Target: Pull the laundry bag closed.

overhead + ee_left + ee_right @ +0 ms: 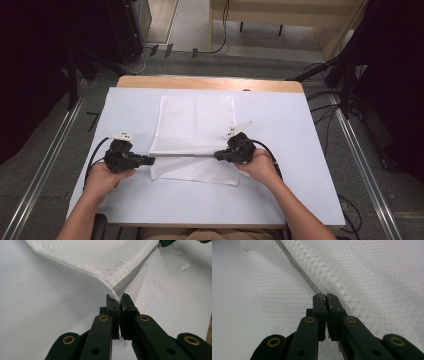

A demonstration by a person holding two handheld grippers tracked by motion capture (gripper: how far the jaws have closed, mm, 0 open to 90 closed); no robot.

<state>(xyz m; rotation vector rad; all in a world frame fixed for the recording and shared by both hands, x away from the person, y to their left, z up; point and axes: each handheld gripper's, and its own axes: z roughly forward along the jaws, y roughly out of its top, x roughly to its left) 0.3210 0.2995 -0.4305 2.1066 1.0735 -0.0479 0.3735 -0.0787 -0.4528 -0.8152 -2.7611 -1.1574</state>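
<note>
A white mesh bag (195,135) lies in the middle of the white table (280,190), its near part folded over along a grey zipper (130,280). The left tongs (150,160) are clenched on the zipper edge at the bag's left corner, and the right tongs (218,155) are clenched on the zipper at the right end, the edge stretched between them

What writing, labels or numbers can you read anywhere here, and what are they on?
None can be read.
The white mesh bag, its grey zipper and the white table carry no print that shows.
The small white plates on top of the left gripper and right gripper bear a few dark marks, too small to read.
</note>
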